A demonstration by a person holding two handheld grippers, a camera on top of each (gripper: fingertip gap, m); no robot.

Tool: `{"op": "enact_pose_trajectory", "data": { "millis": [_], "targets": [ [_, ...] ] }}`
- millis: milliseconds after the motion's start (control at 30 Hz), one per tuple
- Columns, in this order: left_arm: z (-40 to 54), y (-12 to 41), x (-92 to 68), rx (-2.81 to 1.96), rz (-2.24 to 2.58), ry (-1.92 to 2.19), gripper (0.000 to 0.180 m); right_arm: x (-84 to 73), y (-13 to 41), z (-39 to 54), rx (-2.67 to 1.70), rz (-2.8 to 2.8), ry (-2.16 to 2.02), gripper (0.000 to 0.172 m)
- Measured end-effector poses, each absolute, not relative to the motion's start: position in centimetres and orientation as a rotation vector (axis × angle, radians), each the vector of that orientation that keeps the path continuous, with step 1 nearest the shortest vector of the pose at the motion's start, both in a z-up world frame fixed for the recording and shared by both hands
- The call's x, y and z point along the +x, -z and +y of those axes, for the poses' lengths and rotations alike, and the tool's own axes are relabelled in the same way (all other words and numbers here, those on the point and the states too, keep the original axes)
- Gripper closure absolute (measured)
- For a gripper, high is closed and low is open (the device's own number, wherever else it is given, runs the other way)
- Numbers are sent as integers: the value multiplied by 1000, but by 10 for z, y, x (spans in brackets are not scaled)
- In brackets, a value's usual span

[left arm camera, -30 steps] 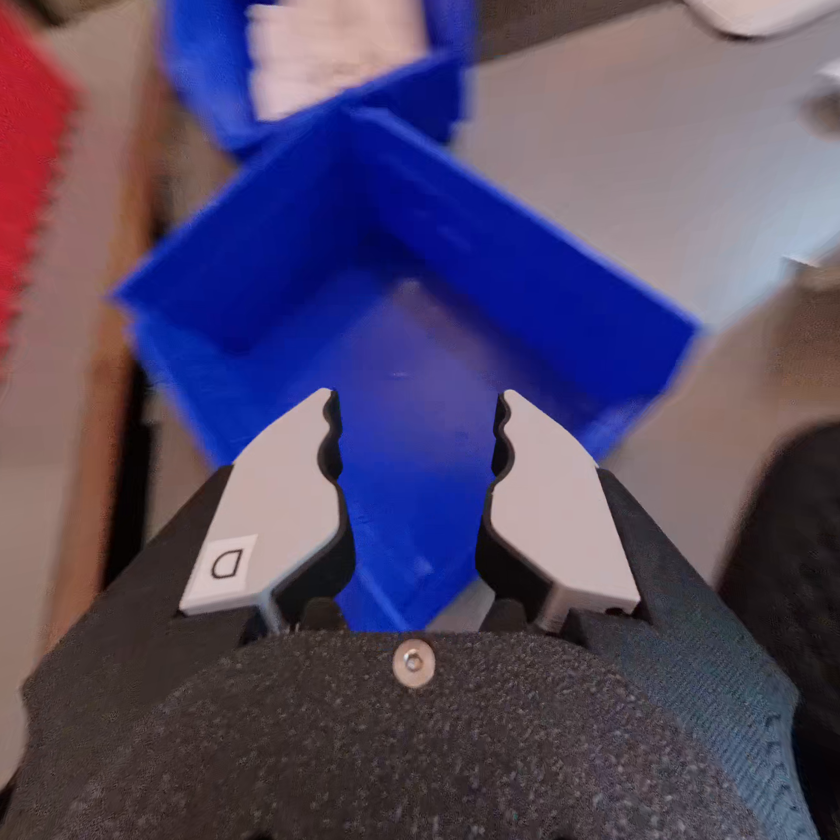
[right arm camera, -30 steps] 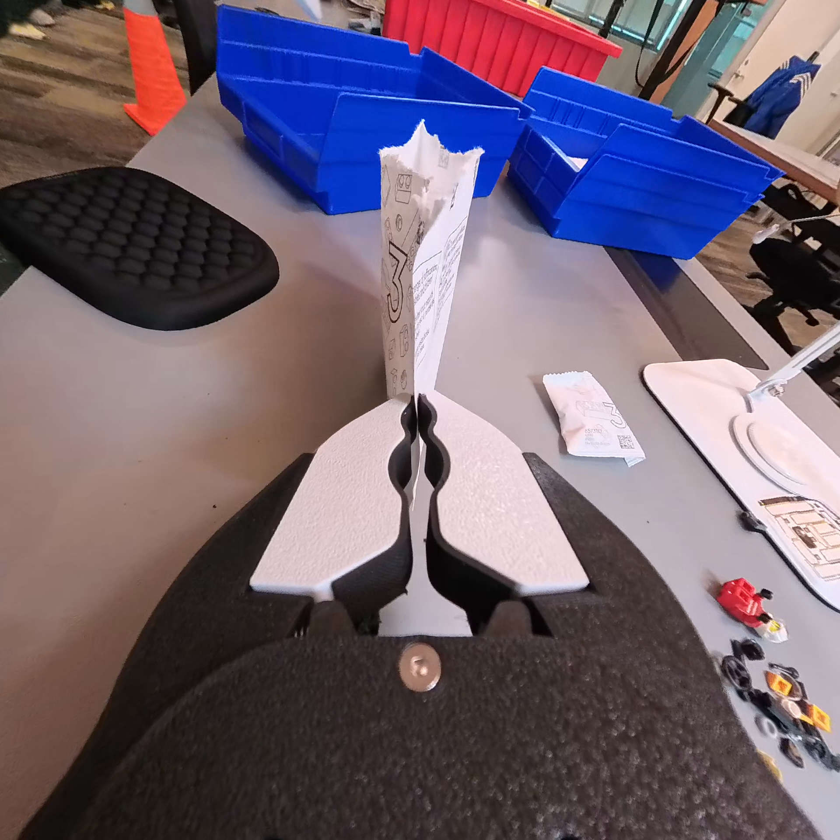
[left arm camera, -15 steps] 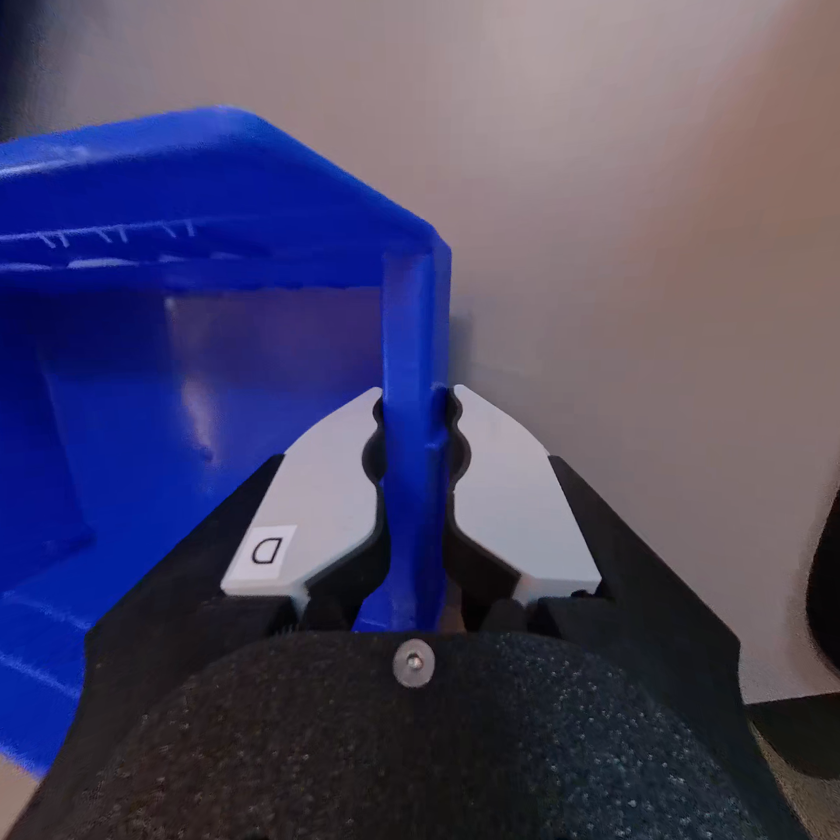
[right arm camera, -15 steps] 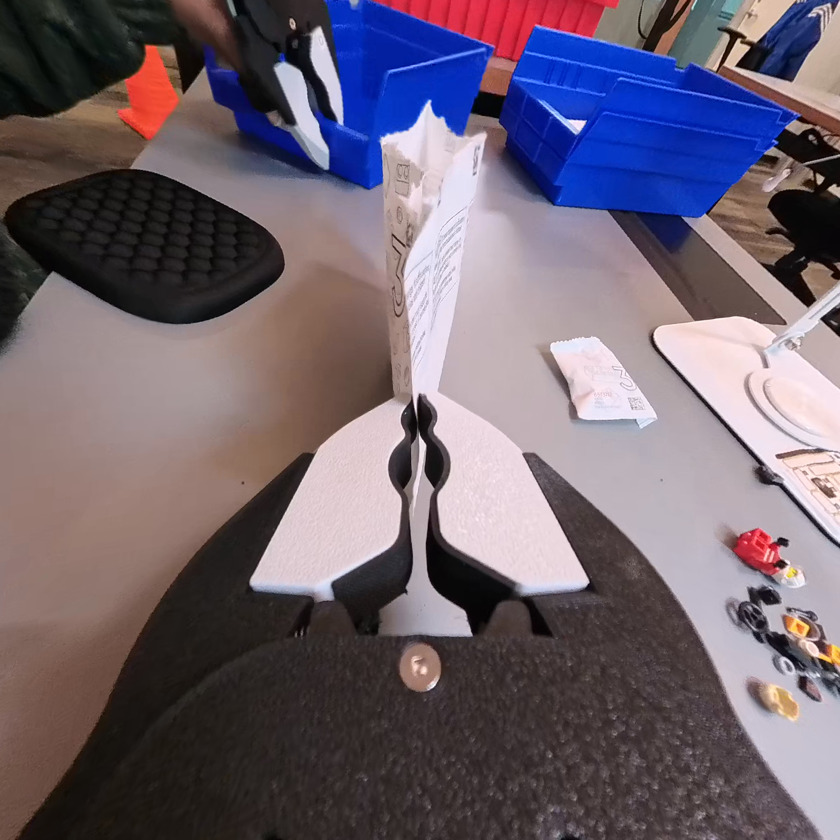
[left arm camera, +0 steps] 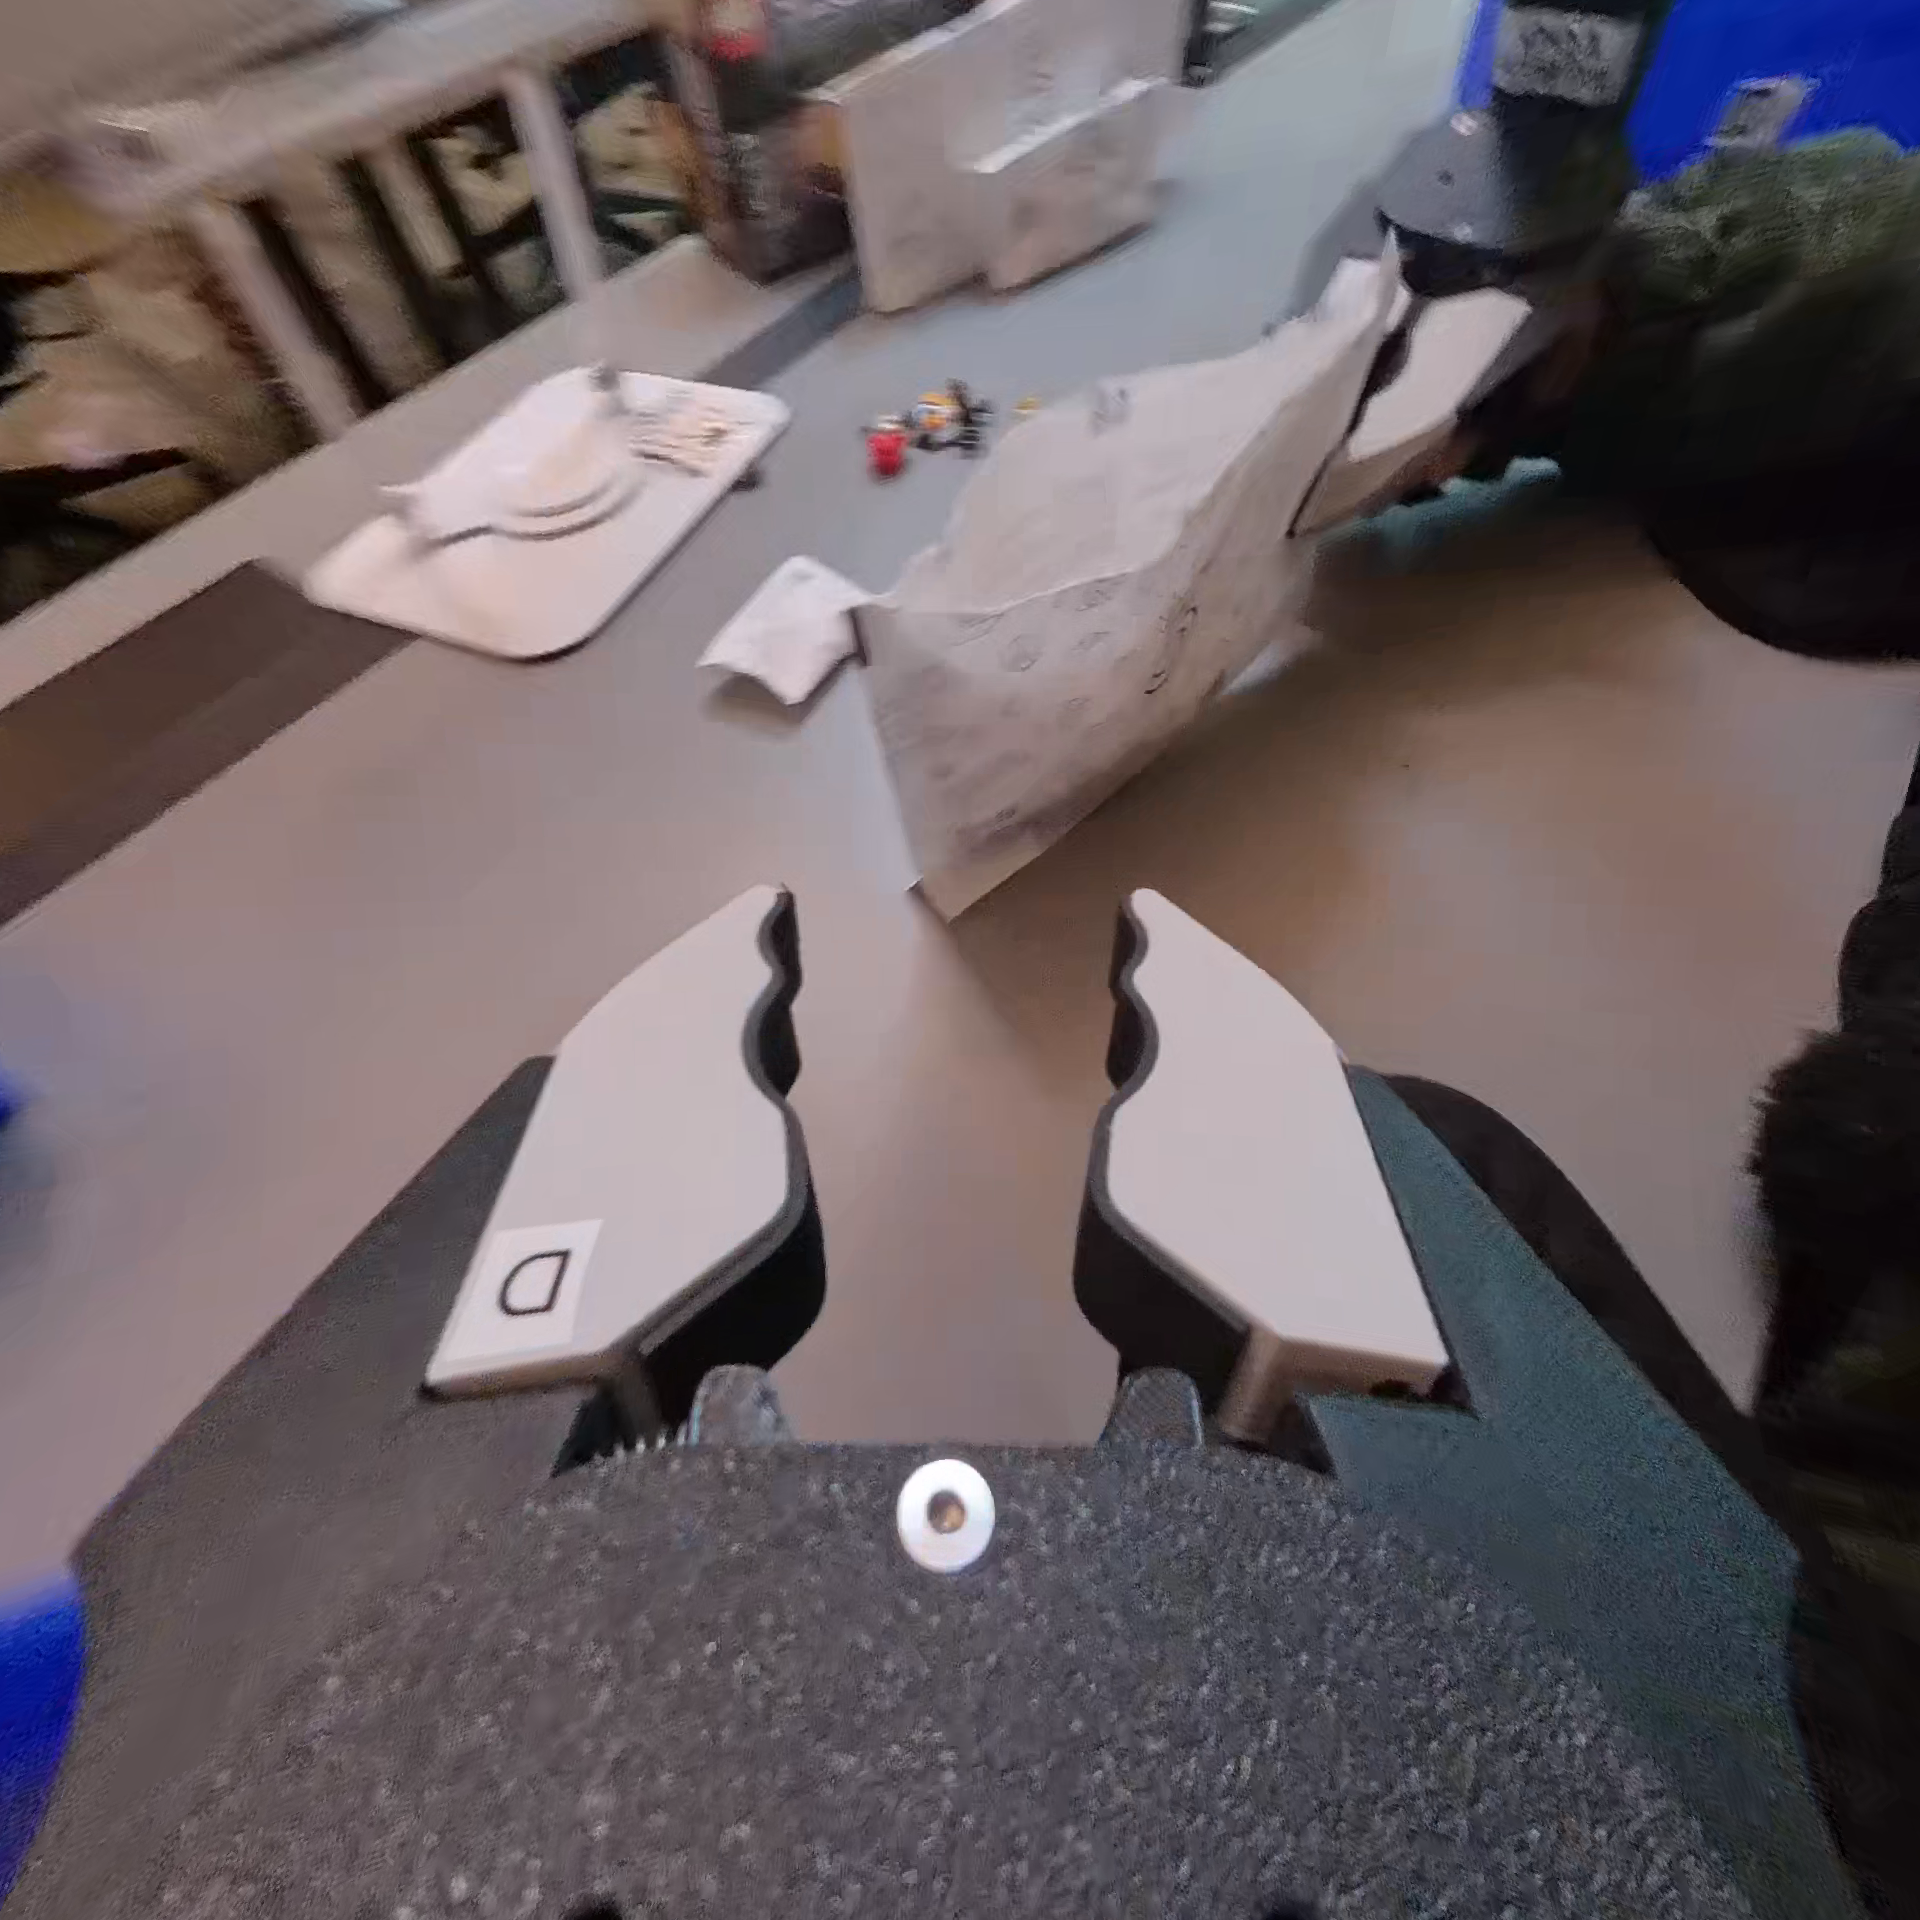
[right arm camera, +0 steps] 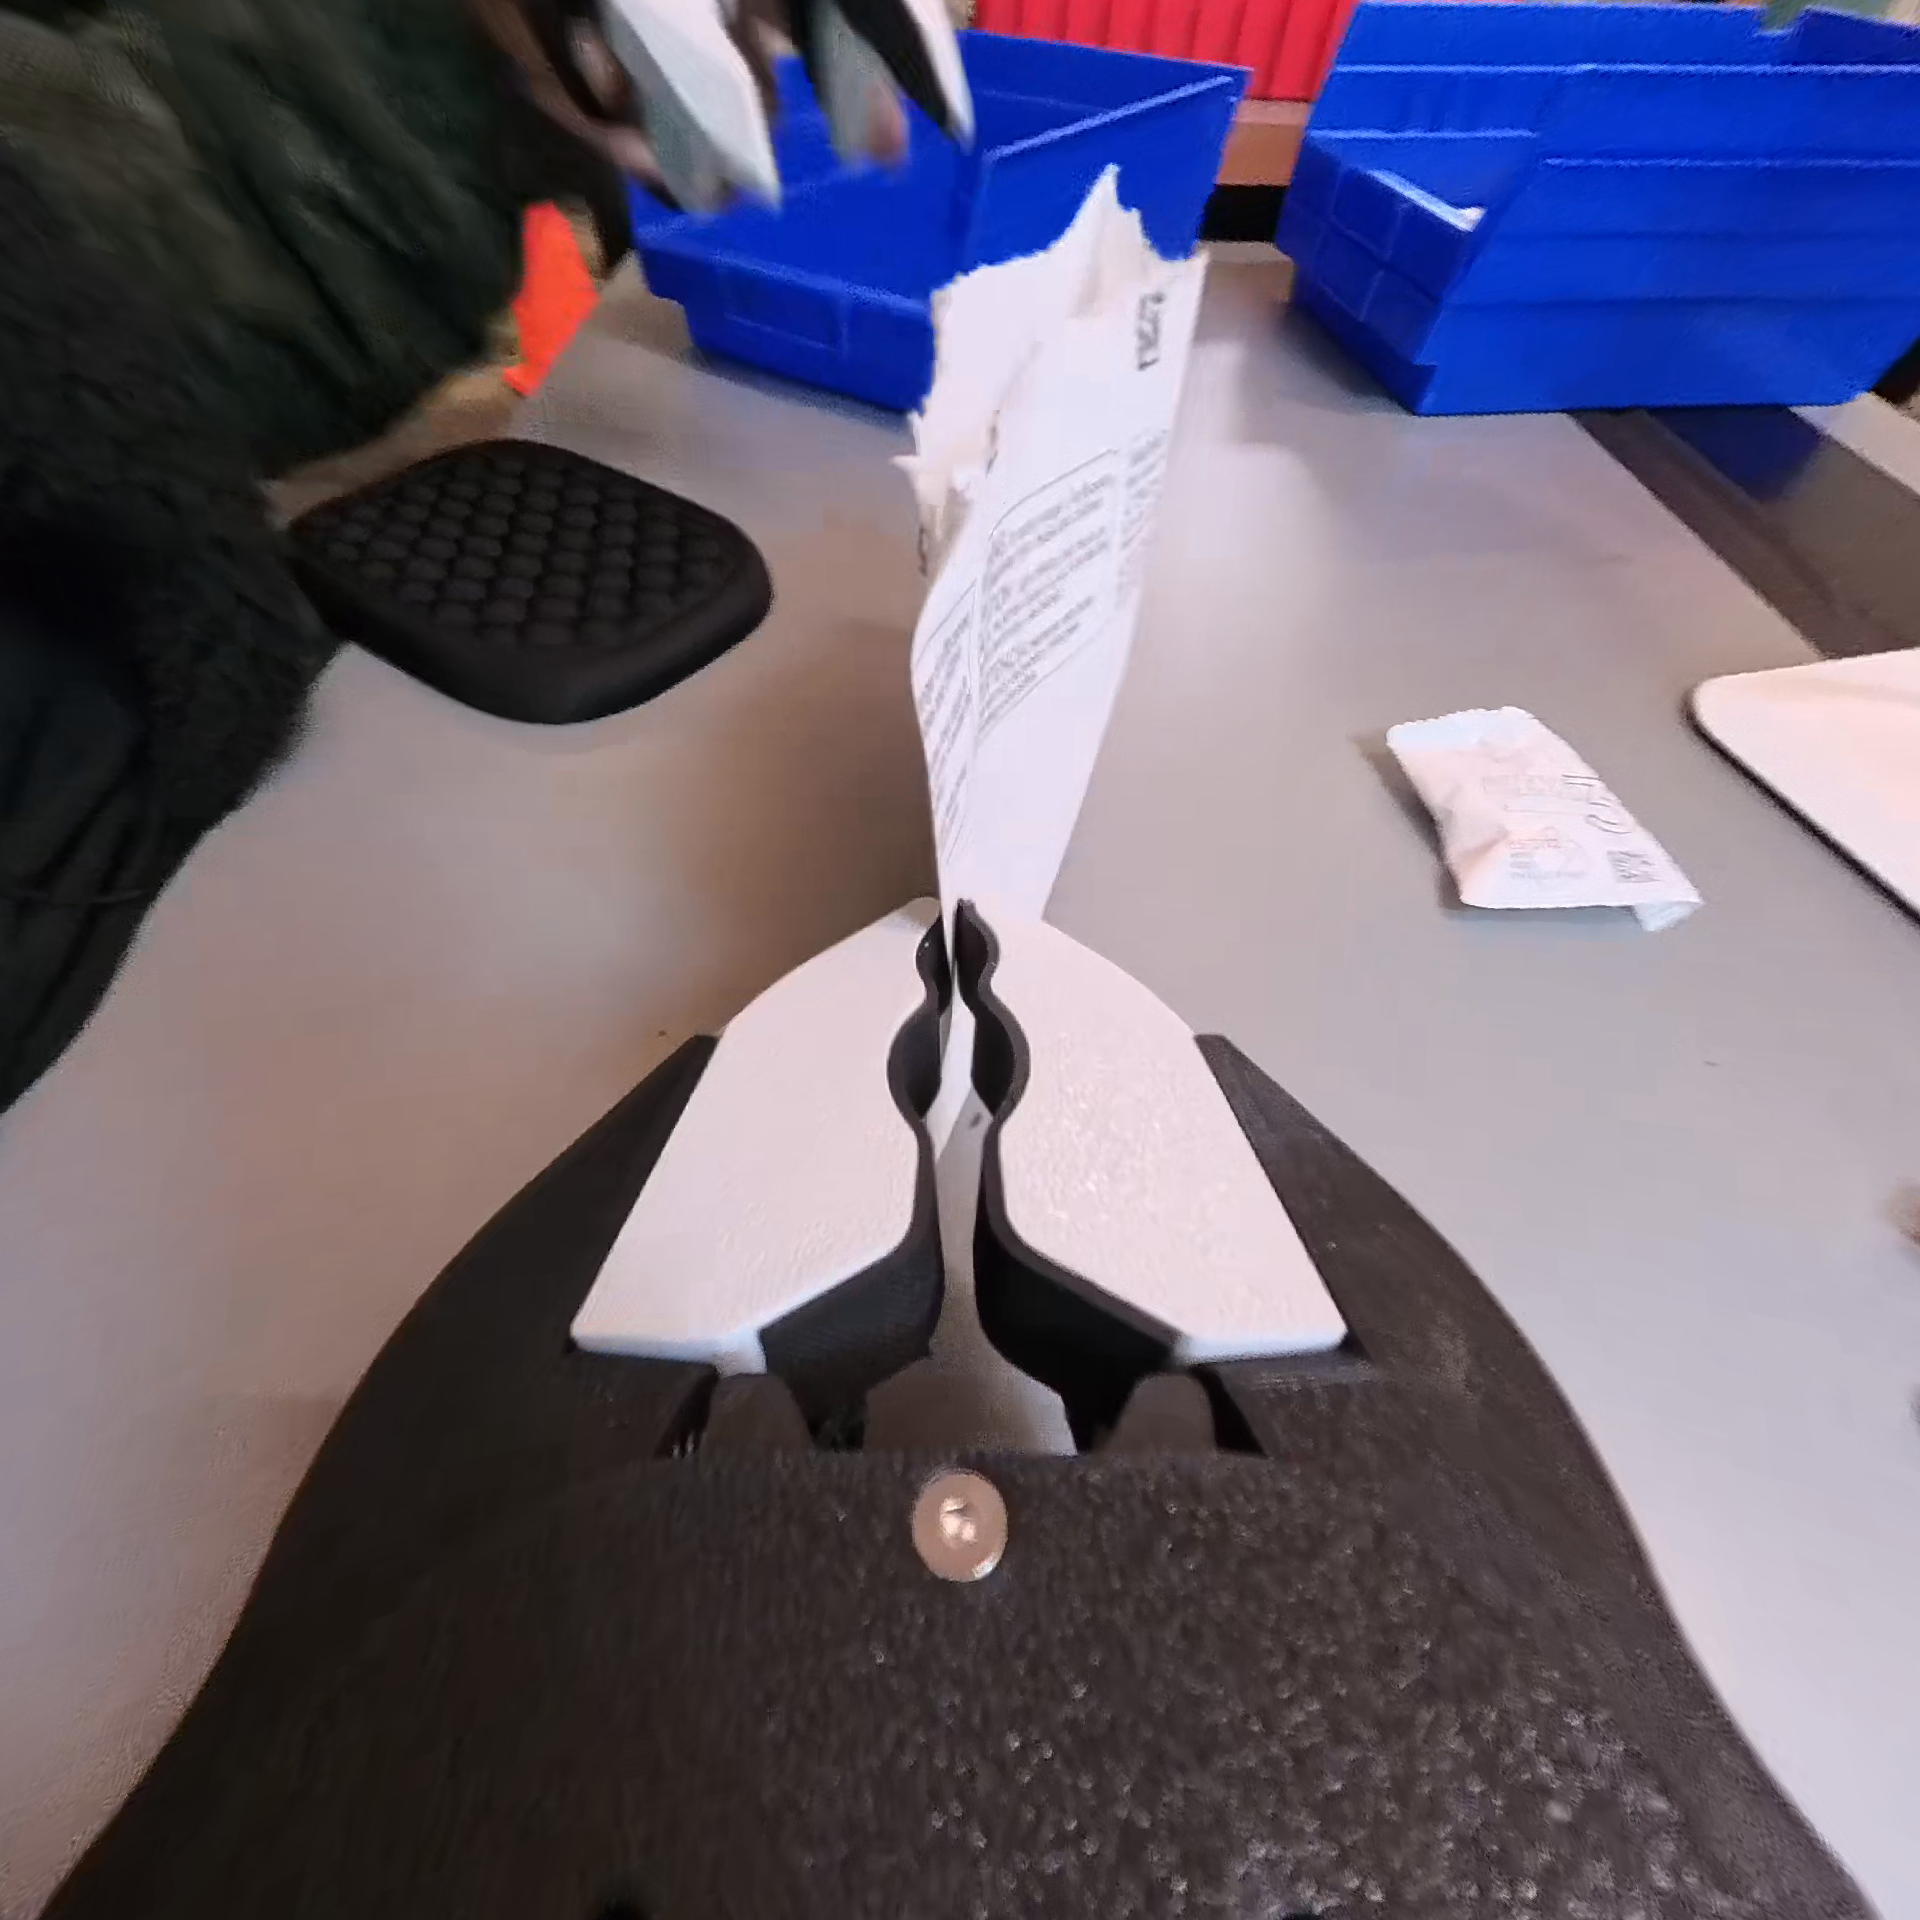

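Observation:
My right gripper [right arm camera: 954,920] is shut on a torn-open white paper bag [right arm camera: 1039,582] and holds it upright over the grey table [right arm camera: 520,935]. In the left wrist view the same bag [left arm camera: 1101,623] hangs from the right gripper [left arm camera: 1382,312] ahead of me. My left gripper [left arm camera: 954,914] is open and empty, just short of the bag's near corner; it also shows blurred at the top of the right wrist view [right arm camera: 800,114]. A blue bin [right arm camera: 935,229] stands behind the bag.
A small white packet [right arm camera: 1538,821] lies on the table right of the bag. A black honeycomb pad [right arm camera: 530,582], a second blue bin [right arm camera: 1621,229], a red bin [right arm camera: 1132,42], a white tray [left arm camera: 551,509] and small toy parts [left arm camera: 925,426] are around. A dark sleeve [right arm camera: 156,364] is at left. The grippers' ends are close to 20 cm from one another.
My left gripper closed on the blue bin's wall, then let it go, opened wide and swung round to face the bag. The blue bin now stands nearer. The right gripper keeps its hold on the bag.

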State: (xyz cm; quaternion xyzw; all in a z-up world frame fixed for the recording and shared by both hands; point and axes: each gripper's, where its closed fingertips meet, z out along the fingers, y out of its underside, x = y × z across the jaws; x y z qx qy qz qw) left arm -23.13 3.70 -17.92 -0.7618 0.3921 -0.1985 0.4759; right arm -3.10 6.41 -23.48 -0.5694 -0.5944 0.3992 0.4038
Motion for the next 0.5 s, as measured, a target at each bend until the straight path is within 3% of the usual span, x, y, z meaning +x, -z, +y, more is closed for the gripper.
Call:
{"op": "enact_pose_trajectory", "data": {
  "millis": [167,200,300,433,500],
  "targets": [
    [89,246,-175,-1868,1153,688,102,-20,236,58,-1405,-1556,-1071,172],
    [92,251,-166,-1852,1202,750,107,-17,237,60,-1421,-1549,-1067,172],
    [84,252,-145,-1745,1382,883,179,-11,243,70,-1492,-1523,-1030,172],
    [86,251,-145,-1687,1344,880,180,-5,237,83,-1536,-1454,-1002,170],
    [81,253,-149,-1668,1338,873,180,-2,222,90,-1539,-1423,-1009,158]
  ]
}}
